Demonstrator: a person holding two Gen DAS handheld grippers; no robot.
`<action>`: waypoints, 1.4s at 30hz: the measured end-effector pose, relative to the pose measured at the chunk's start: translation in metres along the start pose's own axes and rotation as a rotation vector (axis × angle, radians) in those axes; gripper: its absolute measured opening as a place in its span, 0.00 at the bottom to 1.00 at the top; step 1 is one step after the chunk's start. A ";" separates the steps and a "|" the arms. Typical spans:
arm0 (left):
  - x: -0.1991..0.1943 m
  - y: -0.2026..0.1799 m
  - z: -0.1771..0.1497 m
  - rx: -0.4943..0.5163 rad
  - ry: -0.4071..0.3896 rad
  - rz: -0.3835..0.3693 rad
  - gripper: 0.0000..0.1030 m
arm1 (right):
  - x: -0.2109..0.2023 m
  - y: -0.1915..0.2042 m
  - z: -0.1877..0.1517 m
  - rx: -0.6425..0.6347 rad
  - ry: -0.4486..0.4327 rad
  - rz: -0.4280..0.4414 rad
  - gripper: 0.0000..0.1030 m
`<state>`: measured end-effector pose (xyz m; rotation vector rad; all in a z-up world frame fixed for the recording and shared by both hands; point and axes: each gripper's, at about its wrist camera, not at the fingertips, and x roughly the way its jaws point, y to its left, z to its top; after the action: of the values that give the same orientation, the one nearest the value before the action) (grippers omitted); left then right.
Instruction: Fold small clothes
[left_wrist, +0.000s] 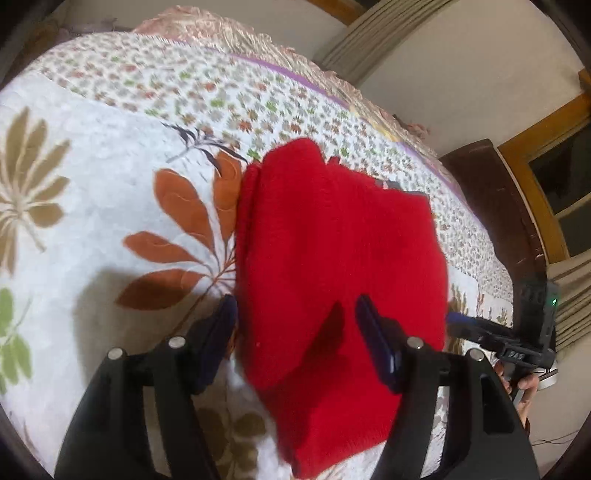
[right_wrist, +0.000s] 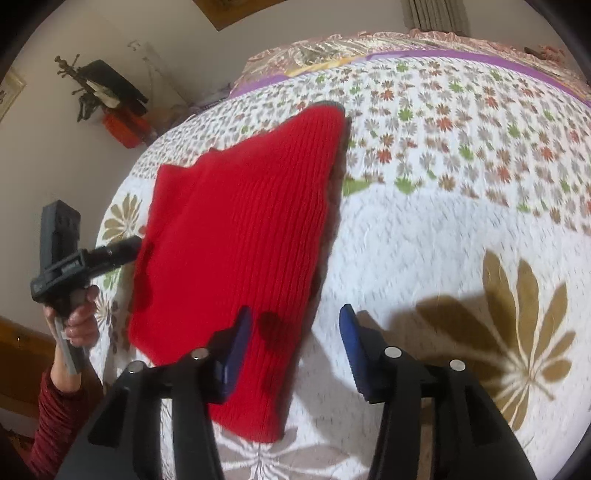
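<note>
Bright, motion-blurred, fisheye-warped edges

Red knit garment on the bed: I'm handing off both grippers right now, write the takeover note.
Left gripper: open, holding nothing, hovering over the near part of the red ribbed knit garment.
Right gripper: open, holding nothing, over the garment's near right edge.
Garment: lies flat on the floral quilted bedspread, already folded into a compact stack with layered edges showing on its left side.
Done: at least one fold.
Left: judge whether another fold is needed; otherwise neaten it. No other clothes visible.
</note>
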<state>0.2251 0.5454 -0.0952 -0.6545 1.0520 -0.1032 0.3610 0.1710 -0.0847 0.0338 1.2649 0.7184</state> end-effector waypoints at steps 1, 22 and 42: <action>0.007 -0.001 0.001 0.004 0.010 0.001 0.64 | 0.002 0.000 0.002 -0.001 0.003 0.003 0.49; 0.063 -0.031 0.005 0.029 0.063 -0.088 0.51 | 0.060 0.018 0.023 0.020 0.072 0.096 0.60; 0.052 -0.163 -0.055 0.137 0.078 -0.074 0.21 | -0.045 -0.015 -0.029 -0.014 0.019 0.082 0.29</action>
<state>0.2426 0.3691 -0.0639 -0.5692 1.0852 -0.2643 0.3379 0.1264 -0.0621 0.0680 1.2824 0.7996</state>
